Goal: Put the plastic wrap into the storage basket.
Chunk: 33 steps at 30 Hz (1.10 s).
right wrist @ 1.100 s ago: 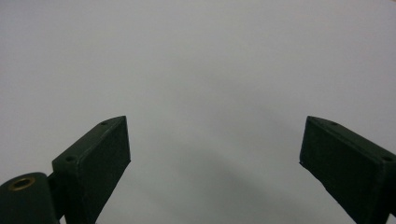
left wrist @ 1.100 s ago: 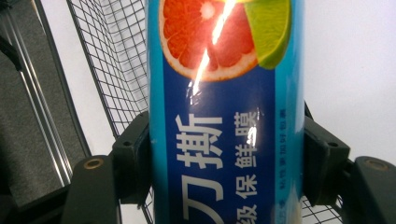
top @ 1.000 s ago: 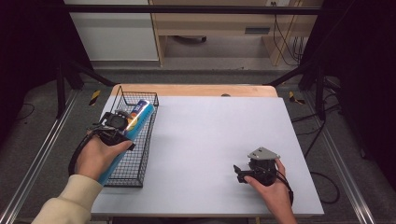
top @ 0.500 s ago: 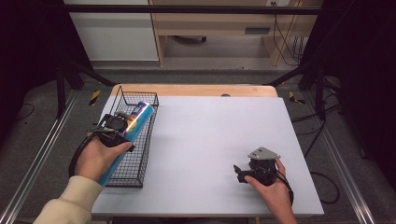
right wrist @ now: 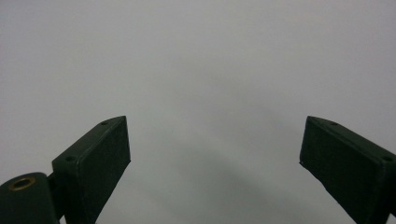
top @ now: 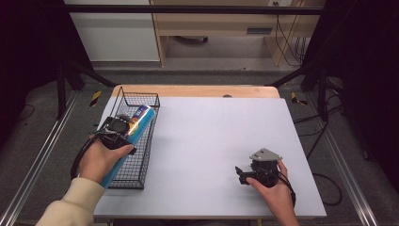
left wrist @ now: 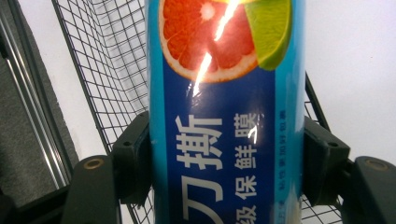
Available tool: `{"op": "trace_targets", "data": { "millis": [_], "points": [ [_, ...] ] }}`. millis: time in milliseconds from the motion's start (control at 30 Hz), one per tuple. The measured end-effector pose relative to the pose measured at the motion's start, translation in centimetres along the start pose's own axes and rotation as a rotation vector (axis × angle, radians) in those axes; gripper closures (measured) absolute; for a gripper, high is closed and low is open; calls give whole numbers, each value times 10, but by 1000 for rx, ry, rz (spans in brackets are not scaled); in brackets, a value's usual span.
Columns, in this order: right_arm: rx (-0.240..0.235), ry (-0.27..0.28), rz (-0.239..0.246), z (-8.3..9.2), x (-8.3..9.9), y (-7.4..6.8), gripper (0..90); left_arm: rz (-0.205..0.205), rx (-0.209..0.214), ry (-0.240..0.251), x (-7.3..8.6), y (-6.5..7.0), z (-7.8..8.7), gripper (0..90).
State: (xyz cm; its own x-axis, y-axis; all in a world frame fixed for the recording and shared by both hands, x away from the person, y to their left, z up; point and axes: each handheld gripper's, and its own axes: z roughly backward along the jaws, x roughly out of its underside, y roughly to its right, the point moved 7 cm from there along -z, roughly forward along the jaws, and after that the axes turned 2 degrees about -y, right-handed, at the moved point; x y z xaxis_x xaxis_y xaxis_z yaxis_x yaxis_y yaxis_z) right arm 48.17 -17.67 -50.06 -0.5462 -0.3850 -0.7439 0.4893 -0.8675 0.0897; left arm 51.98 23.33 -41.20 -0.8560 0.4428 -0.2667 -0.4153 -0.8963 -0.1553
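Cling-film box (left wrist: 224,116), clamped by left gripper (left wrist: 226,163) over the left-side wire basket (top: 141,101), may catch its rim; right gripper (right wrist: 215,158) gapes empty.

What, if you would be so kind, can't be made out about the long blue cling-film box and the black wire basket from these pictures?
- Long blue cling-film box: in the high view the person's left hand and the left gripper cover its middle; whether its near end rests on the black wire basket floor can't be told.
- Left gripper view: both box ends run past the frame edges, its print cut off.
- The basket floor beneath the box is hidden.
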Motion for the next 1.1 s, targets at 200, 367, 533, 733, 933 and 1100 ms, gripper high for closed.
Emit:
{"op": "trace_targets", "data": {
  "millis": [200, 367, 533, 733, 933, 1100],
  "points": [
    [0, 1, 6, 0, 0, 0, 90, 7, 4, -10, 2, -1, -3, 320],
    [1, -4, 7, -1, 0, 0, 90, 12, 16, -31, 2, -1, -10, 320],
    [3, -9, 8, -1, 1, 0, 90, 24, 31, -49, 2, -3, -16, 319],
    [0, -11, 1, -2, 1, 0, 89, 37, 33, -62, 3, -7, -18, 319],
    [-1, -18, 18, -3, 2, -1, 89, 45, 48, -77, 2, -10, -19, 318],
    [0, -19, 17, -4, 2, 0, 89, 54, 54, -97, 3, -15, -24, 318]
  ]
}}
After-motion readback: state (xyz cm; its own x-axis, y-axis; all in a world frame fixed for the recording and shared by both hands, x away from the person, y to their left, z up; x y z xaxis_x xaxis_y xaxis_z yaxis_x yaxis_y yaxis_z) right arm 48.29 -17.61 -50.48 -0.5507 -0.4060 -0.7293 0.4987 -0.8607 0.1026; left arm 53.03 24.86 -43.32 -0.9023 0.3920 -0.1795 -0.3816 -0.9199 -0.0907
